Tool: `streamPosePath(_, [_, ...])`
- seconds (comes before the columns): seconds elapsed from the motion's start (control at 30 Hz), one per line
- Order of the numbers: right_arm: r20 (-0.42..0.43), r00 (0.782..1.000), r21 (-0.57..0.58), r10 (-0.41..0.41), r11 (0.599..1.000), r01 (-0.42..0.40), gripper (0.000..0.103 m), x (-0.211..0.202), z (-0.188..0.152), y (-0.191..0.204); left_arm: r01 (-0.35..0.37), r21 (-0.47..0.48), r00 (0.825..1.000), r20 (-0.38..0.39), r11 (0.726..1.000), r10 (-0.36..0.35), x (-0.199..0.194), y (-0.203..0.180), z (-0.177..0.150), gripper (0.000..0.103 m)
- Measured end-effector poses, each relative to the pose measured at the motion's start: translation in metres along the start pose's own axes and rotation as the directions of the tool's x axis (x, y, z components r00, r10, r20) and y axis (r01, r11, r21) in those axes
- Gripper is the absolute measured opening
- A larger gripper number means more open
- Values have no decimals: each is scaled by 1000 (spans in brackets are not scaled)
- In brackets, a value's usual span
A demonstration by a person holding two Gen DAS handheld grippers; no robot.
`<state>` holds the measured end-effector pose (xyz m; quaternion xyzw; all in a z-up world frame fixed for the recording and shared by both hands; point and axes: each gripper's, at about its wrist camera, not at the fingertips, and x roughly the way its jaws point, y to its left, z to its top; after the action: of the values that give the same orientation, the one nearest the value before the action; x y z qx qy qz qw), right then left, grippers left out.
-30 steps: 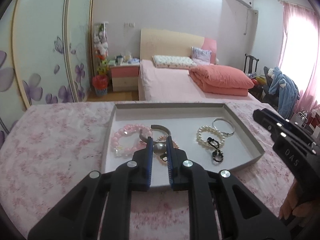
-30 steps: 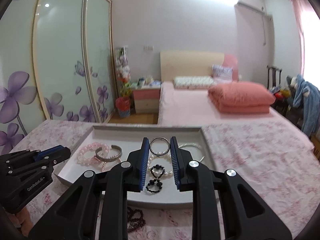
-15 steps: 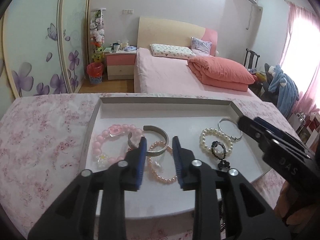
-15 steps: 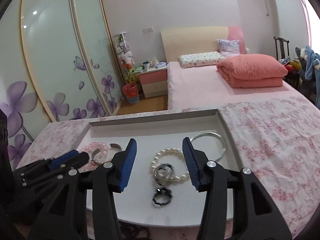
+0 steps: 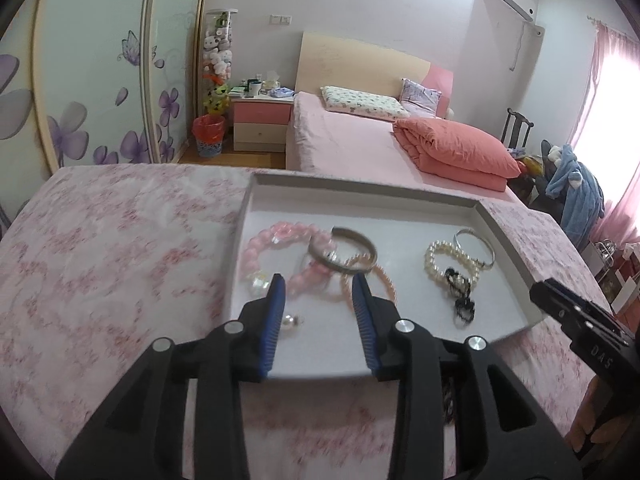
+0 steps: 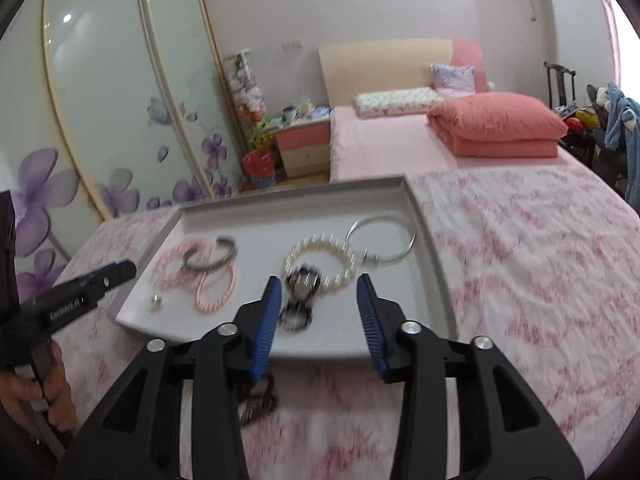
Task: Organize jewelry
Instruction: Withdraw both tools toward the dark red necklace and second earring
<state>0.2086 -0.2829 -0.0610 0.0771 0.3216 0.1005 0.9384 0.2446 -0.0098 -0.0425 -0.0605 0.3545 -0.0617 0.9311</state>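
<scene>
Left wrist view: left gripper (image 5: 319,292), a second ago pinching a pearl (image 5: 291,321), now gapes empty; pearl lies in tray (image 5: 360,192). Right gripper (image 6: 317,294) also wide, empty.

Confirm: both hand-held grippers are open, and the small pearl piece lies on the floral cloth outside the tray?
Not quite. The small pearl piece lies inside the tray, near its front left corner, as the left wrist view shows. Both the left hand-held gripper and right hand-held gripper are open.
</scene>
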Motion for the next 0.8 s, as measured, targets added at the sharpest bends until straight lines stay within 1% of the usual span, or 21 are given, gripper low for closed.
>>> streamPosePath(0.13, [-87, 996, -37, 17, 999, -20, 31, 3, -19, 10, 0, 18, 1000, -23, 1000, 0, -13, 3, -16, 36])
streamPosePath(0.2, [-121, 992, -60, 21, 998, -28, 31, 6, -26, 15, -4, 28, 999, -37, 1000, 6, -18, 5, -25, 37])
streamPosePath(0.3, [-172, 985, -89, 24, 995, -40, 31, 14, -36, 24, -13, 30, 999, -44, 999, 15, -24, 8, -39, 43])
streamPosePath(0.37, [-199, 979, -97, 29, 994, -49, 31, 19, -40, 29, -18, 31, 999, -49, 999, 20, -24, 10, -43, 44])
streamPosePath(0.5, [-249, 968, -138, -5, 990, -30, 31, 30, -48, 39, -26, 29, 998, -50, 999, 27, -25, 15, -51, 49])
streamPosePath(0.53, [-240, 971, -151, -14, 988, -23, 31, 29, -50, 41, -29, 30, 998, -47, 999, 30, -25, 15, -52, 50])
streamPosePath(0.57, [-243, 970, -167, -23, 986, -18, 24, 29, -51, 42, -30, 33, 998, -45, 999, 32, -25, 15, -53, 51])
streamPosePath(0.6, [-242, 970, -191, -39, 982, -8, 10, 28, -53, 43, -32, 36, 998, -44, 999, 33, -24, 15, -54, 51])
streamPosePath(0.63, [-238, 970, -201, -56, 980, 8, 10, 26, -54, 42, -33, 40, 998, -44, 999, 34, -24, 15, -54, 51])
streamPosePath(0.7, [-239, 969, -178, -59, 984, 16, 9, 21, -55, 33, -29, 48, 998, -50, 998, 31, -23, 14, -56, 51])
streamPosePath(0.8, [-225, 968, -126, -111, 988, 84, 9, 15, -54, 10, -16, 63, 998, -55, 998, 19, -24, 8, -55, 51])
